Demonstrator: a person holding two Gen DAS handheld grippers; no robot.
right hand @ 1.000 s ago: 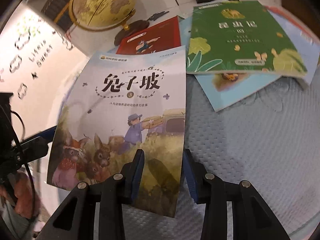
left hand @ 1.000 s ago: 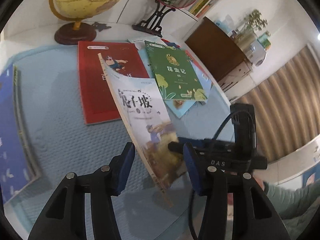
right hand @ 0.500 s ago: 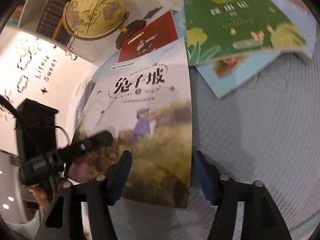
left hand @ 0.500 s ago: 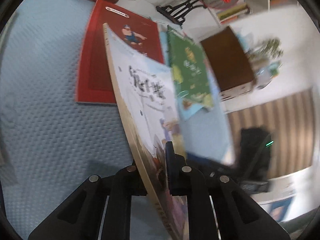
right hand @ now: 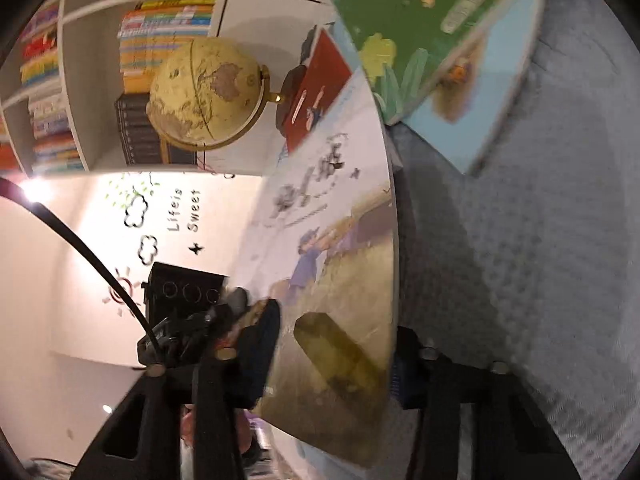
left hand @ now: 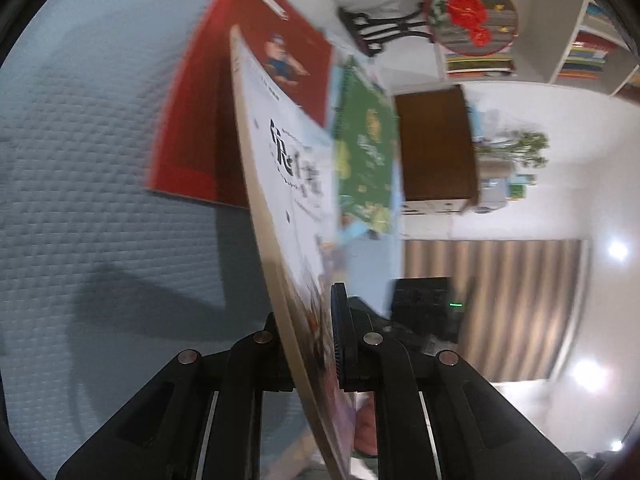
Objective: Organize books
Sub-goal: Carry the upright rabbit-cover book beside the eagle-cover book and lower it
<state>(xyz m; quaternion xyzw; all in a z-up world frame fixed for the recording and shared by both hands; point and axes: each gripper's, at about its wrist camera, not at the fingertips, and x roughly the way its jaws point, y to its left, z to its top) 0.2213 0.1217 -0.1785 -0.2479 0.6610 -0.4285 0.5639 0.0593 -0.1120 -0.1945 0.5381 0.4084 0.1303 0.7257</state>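
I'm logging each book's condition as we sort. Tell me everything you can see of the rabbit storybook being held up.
The rabbit storybook is a thin, glossy paperback: pale cover, black title characters, an illustrated figure in a golden field. It is lifted off the blue mat, tilted nearly on edge, its cream page edge showing in the left wrist view. The left tongs are shut on its lower part; the right tongs straddle its bottom edge, jaws closing. No damage is visible; blur hides finer detail.

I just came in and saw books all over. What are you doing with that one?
Tidying books. The left gripper is clamped on the rabbit book, holding it up on edge above the blue mat. The right gripper is closing around the same book. The red book and green book lie on the mat.
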